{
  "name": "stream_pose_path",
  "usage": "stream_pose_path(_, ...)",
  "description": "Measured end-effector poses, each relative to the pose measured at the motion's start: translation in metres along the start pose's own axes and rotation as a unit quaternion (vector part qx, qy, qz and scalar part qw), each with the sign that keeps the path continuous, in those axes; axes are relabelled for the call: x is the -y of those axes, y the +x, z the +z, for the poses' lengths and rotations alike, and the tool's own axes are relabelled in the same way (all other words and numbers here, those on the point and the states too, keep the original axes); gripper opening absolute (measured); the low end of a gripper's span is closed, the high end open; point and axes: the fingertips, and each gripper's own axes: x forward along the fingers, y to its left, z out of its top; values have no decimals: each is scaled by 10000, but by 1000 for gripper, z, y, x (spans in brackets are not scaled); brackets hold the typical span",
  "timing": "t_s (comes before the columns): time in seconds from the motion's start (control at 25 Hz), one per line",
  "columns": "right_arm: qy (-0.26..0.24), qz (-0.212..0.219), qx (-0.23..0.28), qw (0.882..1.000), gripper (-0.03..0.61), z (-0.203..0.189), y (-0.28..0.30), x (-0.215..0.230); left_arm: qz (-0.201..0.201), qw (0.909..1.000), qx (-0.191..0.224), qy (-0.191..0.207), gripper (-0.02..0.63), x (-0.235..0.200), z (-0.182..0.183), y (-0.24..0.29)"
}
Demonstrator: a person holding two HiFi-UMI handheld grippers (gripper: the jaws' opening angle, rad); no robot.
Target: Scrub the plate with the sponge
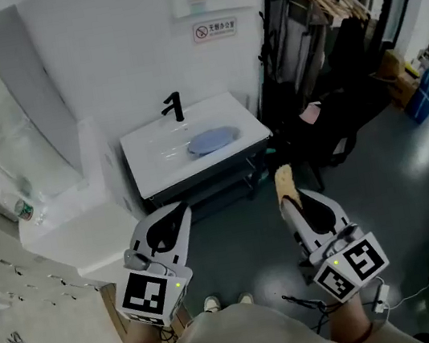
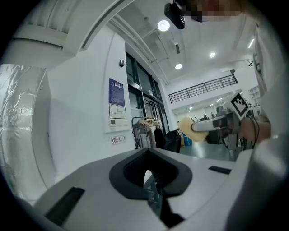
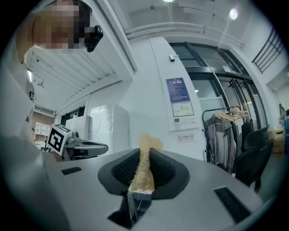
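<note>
Two grippers held over the grey floor, apart from the sink

The left gripper (image 1: pixel 174 214) and the right gripper (image 1: pixel 289 201) point toward a white sink (image 1: pixel 152 165) against the wall. A yellowish sponge (image 1: pixel 284 181) stands upright out of the right gripper's jaw tips, while the left gripper's jaws seem drawn together with nothing in them. A blue plate (image 1: pixel 212 140) lies in the basin, near a black tap (image 1: pixel 174 106). A clothes rack (image 1: pixel 317 3) stands to the right of the sink.
</note>
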Motion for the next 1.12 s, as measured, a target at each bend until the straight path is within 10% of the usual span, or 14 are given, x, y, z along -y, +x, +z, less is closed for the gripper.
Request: stream_pose_path(1.12,270,461,-234,9983,72,-49,8,72,451,9960,-588,499,8,27,-40,67)
